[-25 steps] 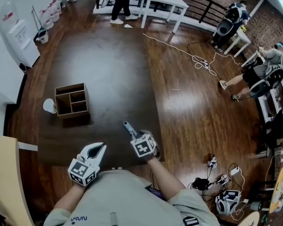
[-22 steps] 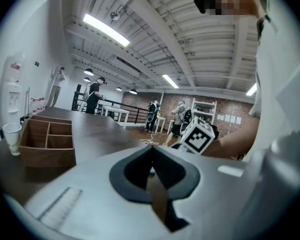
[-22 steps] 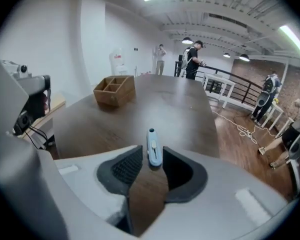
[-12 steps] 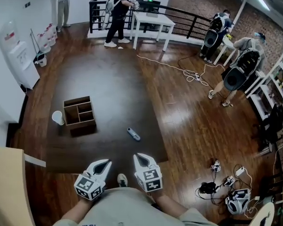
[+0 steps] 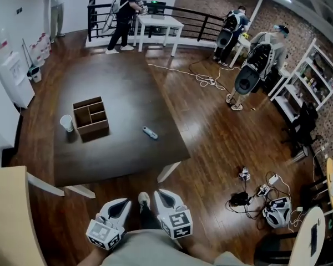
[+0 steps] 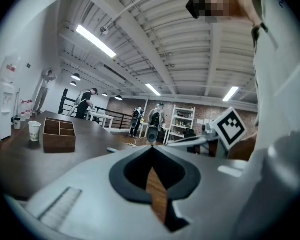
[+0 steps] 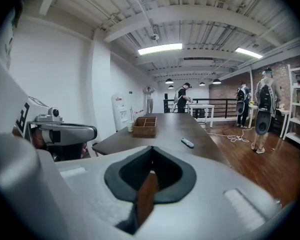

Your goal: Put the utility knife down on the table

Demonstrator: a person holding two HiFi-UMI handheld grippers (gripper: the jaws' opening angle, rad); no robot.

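The grey utility knife (image 5: 150,132) lies flat on the dark table (image 5: 116,93), near its right front part, with nothing touching it. It also shows as a small grey bar in the right gripper view (image 7: 187,143) and faintly in the left gripper view (image 6: 112,149). Both grippers hang well back from the table, close to my body. My left gripper (image 5: 117,205) is shut and empty, its jaws meeting at a point (image 6: 151,146). My right gripper (image 5: 163,195) is also shut with nothing in it (image 7: 151,148).
A wooden compartment box (image 5: 90,115) and a paper cup (image 5: 66,123) stand on the table's left side. Cables and devices (image 5: 255,198) lie on the wood floor at right. People stand by a white table (image 5: 155,24) and shelves (image 5: 308,76) far off.
The right gripper let go of the knife, which now lies on the table, and shut. Both grippers pulled back away from the table; the view backed off too.
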